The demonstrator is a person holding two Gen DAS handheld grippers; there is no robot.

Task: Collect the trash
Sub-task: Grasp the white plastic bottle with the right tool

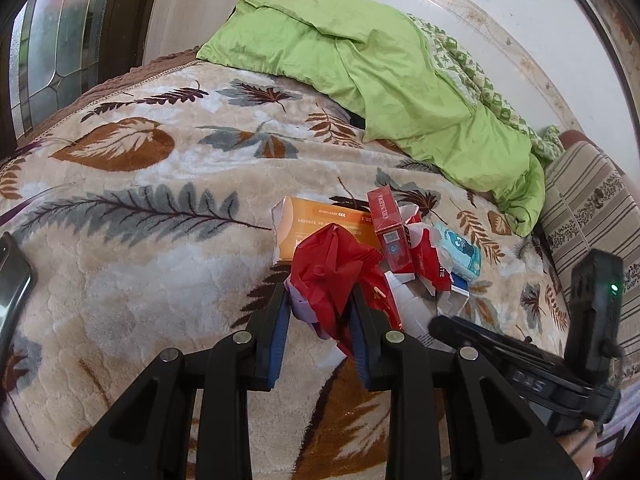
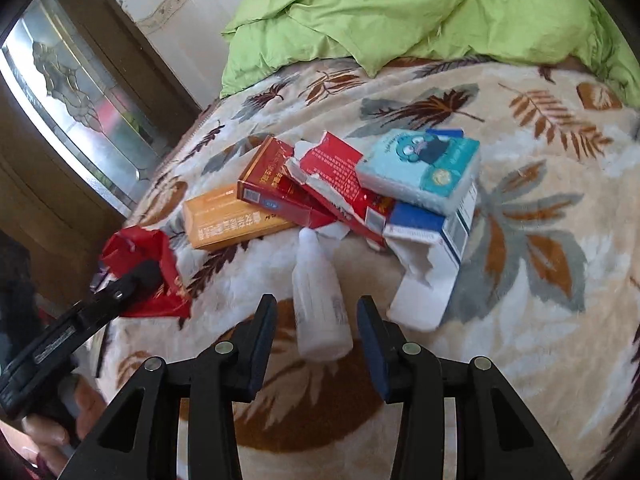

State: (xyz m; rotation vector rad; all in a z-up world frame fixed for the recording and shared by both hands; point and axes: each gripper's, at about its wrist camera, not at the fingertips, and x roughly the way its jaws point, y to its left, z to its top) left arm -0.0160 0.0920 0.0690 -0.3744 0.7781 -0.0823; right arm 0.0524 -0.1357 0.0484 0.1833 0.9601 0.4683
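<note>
A pile of trash lies on the leaf-patterned blanket. It holds an orange box, a red cigarette pack, torn red cartons, a light blue tissue pack and a torn white and blue box. My left gripper is shut on a crumpled red plastic bag, also seen in the right wrist view. My right gripper is open, its fingers either side of a small white bottle that lies on the blanket.
A green duvet is bunched at the back of the bed. A striped cushion lies at the right. A dark phone lies at the left edge. A glass-panelled door stands beyond the bed.
</note>
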